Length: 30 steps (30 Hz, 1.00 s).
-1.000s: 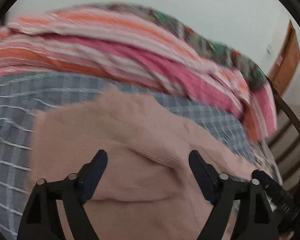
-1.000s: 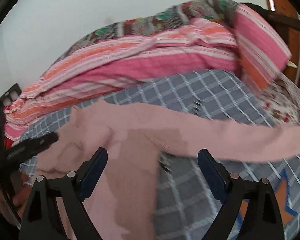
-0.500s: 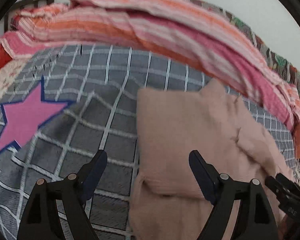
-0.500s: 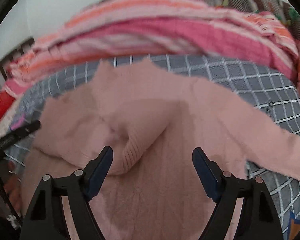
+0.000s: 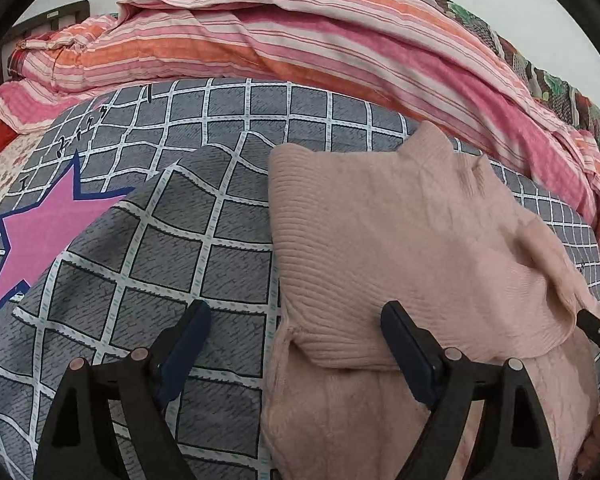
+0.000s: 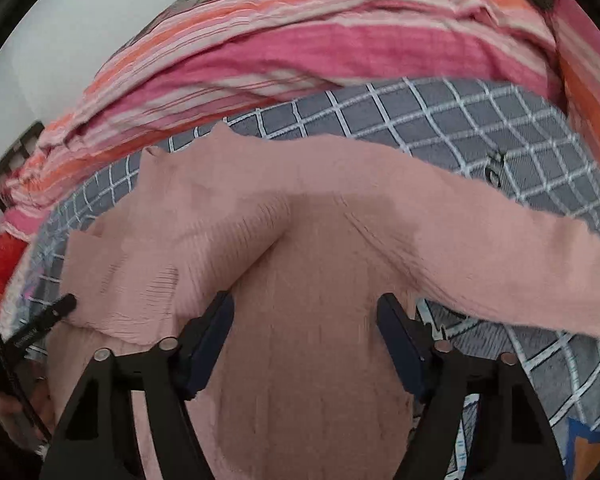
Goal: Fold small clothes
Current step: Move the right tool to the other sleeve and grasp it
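Lying on gridded grey bedsheet, ribbed pink knit sweater, half-folded.

Both grippers have matte black angular frames with round silver screw heads, and their fingers carry dark navy pads.

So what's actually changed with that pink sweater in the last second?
The left gripper swung left, off the sweater, so the star on the checked sheet came into view. The right gripper moved from the sweater's edge to over its middle. One sleeve still stretches right; the other lies folded across. Both grippers stayed open, holding nothing.
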{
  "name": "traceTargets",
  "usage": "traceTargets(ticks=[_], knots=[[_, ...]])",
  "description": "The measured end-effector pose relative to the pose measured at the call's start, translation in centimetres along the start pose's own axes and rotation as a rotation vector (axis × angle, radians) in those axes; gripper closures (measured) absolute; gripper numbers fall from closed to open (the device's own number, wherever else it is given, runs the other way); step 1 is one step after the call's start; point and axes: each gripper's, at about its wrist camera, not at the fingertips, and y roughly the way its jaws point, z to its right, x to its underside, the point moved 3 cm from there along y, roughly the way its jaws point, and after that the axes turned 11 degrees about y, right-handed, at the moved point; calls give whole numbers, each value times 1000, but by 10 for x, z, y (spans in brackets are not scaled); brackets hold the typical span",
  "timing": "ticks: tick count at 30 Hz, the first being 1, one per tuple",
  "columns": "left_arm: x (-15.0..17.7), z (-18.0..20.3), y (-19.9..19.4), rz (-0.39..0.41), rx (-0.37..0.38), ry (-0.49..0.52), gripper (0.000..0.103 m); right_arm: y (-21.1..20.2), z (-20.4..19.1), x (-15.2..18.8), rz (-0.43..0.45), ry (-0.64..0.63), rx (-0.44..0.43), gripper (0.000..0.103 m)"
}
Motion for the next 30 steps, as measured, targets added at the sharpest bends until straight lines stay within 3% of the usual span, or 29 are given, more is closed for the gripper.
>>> traceTargets(ticks=[8,12,15,19,25,30], knots=[[-2,3,3,-3,-13,1,15,-7,-34,6,18,-75,-66,31],[-2,2,3,2,-2,-5,15,8,-53,16,7,-128,-4,31],[-2,1,3,3,2,-6,15,16,-51,20,-5,-142,60,32],[-1,0,2,6,6,-9,14,2,-39,13,65,-111,99,33],[0,1,2,5,4,-10,14,-4,-10,0,74,-36,134,36],[0,2,3,5,8,-12,14,-6,13,-7,19,51,26,48]])
